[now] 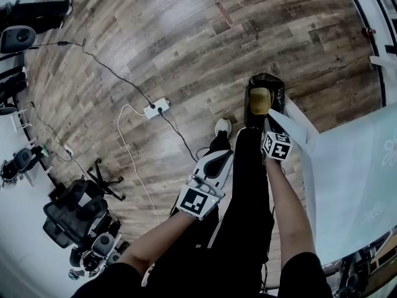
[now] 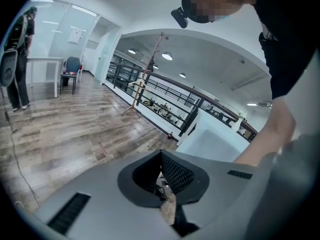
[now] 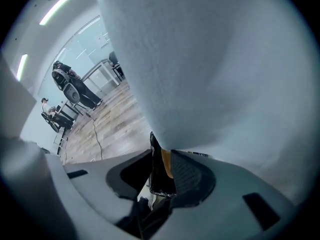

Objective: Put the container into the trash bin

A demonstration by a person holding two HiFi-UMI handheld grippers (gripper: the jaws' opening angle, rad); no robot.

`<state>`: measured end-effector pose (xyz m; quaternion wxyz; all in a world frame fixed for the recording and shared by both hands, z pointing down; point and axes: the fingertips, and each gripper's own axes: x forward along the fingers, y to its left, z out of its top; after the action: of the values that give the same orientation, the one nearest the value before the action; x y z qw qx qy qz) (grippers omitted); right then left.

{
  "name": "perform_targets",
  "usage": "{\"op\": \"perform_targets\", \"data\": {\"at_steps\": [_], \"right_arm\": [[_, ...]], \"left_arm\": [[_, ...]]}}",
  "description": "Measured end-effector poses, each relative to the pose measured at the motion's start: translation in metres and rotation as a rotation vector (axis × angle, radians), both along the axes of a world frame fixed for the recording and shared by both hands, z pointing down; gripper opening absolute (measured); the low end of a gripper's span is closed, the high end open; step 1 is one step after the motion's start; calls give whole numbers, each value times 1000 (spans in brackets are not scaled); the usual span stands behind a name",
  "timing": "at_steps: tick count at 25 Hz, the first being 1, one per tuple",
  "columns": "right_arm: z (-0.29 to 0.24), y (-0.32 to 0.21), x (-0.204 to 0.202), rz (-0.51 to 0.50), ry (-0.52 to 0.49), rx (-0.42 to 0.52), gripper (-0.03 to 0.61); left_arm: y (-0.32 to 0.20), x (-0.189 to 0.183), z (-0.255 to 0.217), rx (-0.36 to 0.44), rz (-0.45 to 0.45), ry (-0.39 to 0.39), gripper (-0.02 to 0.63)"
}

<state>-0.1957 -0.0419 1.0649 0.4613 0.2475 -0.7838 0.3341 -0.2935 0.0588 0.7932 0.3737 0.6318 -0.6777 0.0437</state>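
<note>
The trash bin [image 1: 263, 97], lined with a black bag and yellowish inside, stands on the wooden floor just ahead of my feet. My right gripper [image 1: 269, 125] hangs right beside it, shut on a white container [image 1: 296, 126] that juts out to the right. In the right gripper view the container [image 3: 210, 59] fills most of the picture above the right gripper [image 3: 162, 171], and the bin's black bag [image 3: 159, 179] shows in the narrow gap between the jaws. My left gripper [image 1: 218, 149] is lower left of the bin, over my leg. The left gripper [image 2: 162, 171] has its pads together and holds nothing.
A white table [image 1: 353, 185] runs along the right. A power strip [image 1: 156, 108] with trailing cables lies on the floor to the left. Black office chairs [image 1: 74, 213] crowd the lower left. A person [image 2: 20, 59] stands far off, and a railing [image 2: 165, 96] lines the room.
</note>
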Motion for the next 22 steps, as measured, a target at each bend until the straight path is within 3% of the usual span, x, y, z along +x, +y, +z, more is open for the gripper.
{"op": "perform_targets", "data": {"at_steps": [8,13,18,22], "right_arm": [[-23,10,-1,-30,-30,-63,117],[-59,10,4,-56,-18,-34,117],[-106,14,7,23,-49,9,105],[-156,25,13,114,-54,58,88]], "left_arm": [[-3,0,-27,21,25,-29,12],[-6,-11,-63,33,71,-47,12],[2,-17,-95,71,103,-61,12],[19,-25,-116,78,76,-9,12]]}}
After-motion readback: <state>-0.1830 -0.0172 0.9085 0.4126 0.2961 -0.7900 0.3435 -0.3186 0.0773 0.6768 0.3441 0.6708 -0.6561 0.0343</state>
